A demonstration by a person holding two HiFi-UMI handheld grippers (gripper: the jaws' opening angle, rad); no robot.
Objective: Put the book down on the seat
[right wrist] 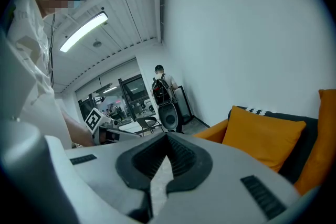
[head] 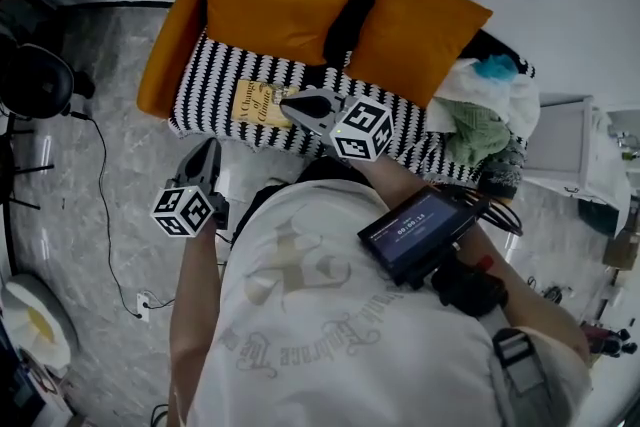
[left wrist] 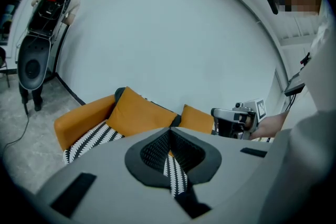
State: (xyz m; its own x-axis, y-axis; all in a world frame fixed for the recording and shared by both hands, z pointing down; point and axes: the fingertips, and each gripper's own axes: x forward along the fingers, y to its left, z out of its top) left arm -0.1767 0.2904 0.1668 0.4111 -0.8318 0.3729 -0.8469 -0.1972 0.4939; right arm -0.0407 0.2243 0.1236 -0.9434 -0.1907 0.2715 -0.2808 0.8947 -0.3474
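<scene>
Head view showed the black-and-white striped sofa seat (head: 205, 75) across the upper frame, with the flat yellow paperback book (head: 262, 102) lying on it left of centre, near the front edge. The right gripper (head: 288, 107) sat just beside the book and the left gripper (head: 207, 153) lower left, both pinched together and empty. With the book apparently down, the right gripper was best drawn back without nudging it.

Office-like workspace, sofa (head: 172, 40), white wall (left wrist: 173, 34), standing speaker (left wrist: 32, 63)
</scene>
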